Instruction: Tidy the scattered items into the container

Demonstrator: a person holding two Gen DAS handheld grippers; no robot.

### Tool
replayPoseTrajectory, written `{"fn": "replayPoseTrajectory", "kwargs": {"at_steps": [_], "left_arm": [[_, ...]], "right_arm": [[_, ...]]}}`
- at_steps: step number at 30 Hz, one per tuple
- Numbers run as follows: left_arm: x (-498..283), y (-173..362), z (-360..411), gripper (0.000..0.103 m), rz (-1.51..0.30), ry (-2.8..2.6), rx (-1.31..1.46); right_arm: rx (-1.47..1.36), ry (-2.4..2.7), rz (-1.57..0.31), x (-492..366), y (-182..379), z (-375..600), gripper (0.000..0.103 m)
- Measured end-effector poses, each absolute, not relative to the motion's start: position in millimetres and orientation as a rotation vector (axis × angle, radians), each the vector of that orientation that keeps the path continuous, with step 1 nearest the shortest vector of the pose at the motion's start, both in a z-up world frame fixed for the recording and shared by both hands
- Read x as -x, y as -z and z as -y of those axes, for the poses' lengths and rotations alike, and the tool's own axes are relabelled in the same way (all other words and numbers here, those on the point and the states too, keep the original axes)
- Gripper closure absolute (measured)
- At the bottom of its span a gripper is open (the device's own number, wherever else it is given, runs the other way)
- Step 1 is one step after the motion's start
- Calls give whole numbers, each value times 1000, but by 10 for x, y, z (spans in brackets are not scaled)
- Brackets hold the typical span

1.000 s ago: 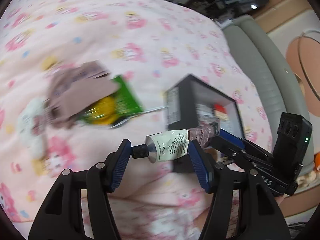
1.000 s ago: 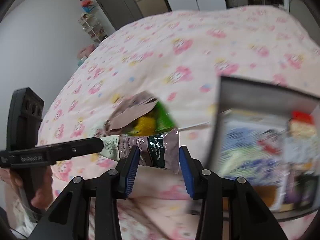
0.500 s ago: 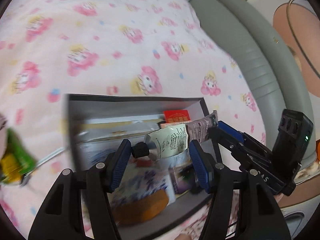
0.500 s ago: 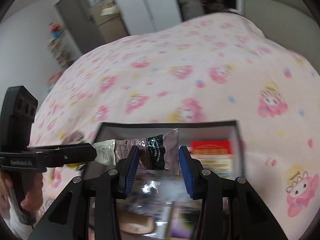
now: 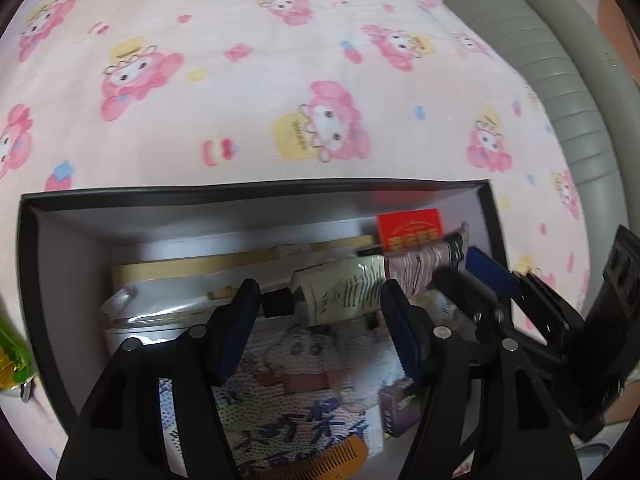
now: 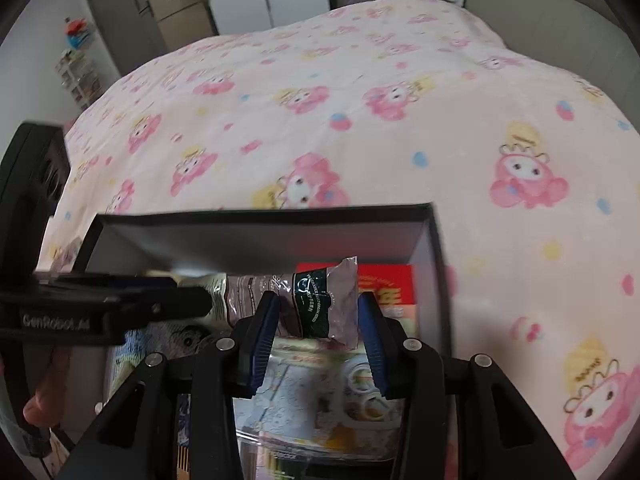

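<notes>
Tube (image 5: 340,298) over box (image 5: 256,194), pink cartoon-print bedspread (image 6: 360,120), grey headboard (image 5: 560,80)

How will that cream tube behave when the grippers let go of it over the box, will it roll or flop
The tube looks soft-walled, so it probably dents under the fingers rather than slipping out. Its flat crimped end should stop it rolling far. It seems light, and likely just drops flat onto the packets already in the box, with little risk of damage.
</notes>
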State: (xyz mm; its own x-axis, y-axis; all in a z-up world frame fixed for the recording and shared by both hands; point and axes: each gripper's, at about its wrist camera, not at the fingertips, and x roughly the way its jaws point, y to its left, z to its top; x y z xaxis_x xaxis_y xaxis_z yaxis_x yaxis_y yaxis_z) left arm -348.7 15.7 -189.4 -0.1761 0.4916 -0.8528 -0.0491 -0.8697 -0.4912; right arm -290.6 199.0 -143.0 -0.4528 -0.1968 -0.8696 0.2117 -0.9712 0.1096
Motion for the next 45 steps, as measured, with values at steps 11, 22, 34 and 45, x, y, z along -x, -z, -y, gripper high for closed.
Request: {"fn": "replayPoseTrajectory", "kwargs": {"at_steps": [11,22,34,45], "left_arm": [[3448,1953,-157,39,675,-2201,1699],[3510,1962,128,39,819,-2344,1707],[3662,2244,-26,38,858,-2240,1760],[3608,2177,-32,31,894,-2150,1596]], "right_arm": [[-1501,2592,35,2877,1404,-2146,65],[-1426,2654,44,2961,1317,-2146,65],[-1579,2541,55,3167,1461,-2014,65],[-1638,2565,-15,3059,1505,-2065,64]]}}
